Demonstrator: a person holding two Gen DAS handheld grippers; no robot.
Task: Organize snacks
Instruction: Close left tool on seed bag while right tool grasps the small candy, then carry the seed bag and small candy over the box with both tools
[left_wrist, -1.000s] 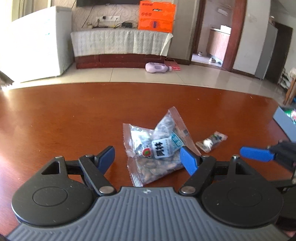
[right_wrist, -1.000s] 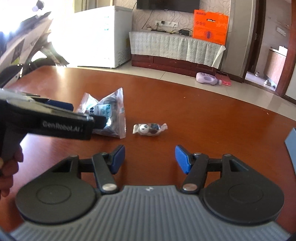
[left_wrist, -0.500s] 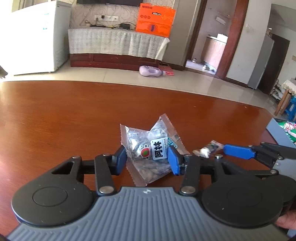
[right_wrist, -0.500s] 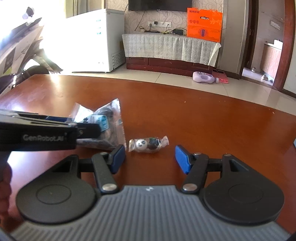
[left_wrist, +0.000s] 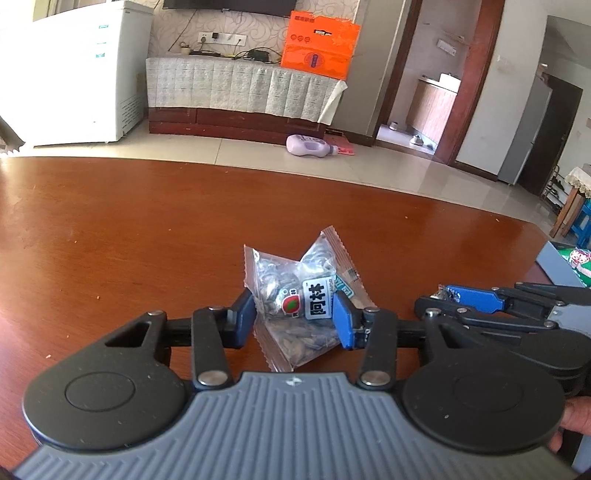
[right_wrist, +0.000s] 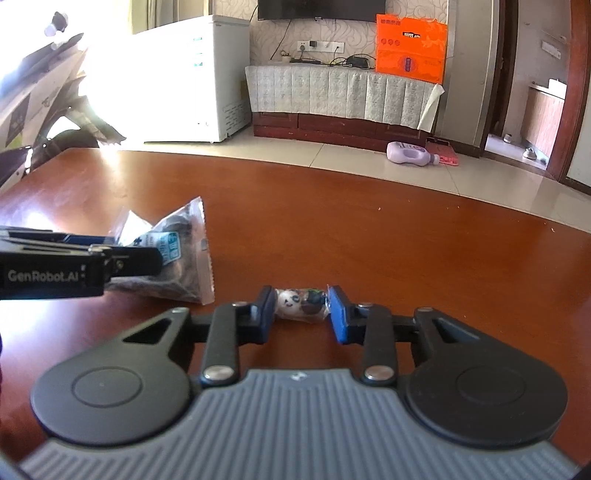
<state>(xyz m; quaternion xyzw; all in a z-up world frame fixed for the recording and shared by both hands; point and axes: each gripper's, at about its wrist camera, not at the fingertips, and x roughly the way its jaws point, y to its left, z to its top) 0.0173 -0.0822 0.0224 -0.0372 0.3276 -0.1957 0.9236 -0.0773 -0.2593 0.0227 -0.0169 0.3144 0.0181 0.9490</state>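
Left tool (left_wrist: 295, 319) closing on crinkly seed packet (left_wrist: 295, 295); right tool (right_wrist: 301, 312) closing, apparently pinching candy (right_wrist: 301, 304).

left gripper (left_wrist: 295, 317) closing on seed packet (left_wrist: 299, 306)

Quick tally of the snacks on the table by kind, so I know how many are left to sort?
Clear seed packets: 1, between the closing jaws of the left gripper
Small panda candies: 1, between the closing jaws of the right gripper
Total: 2 snacks on the table
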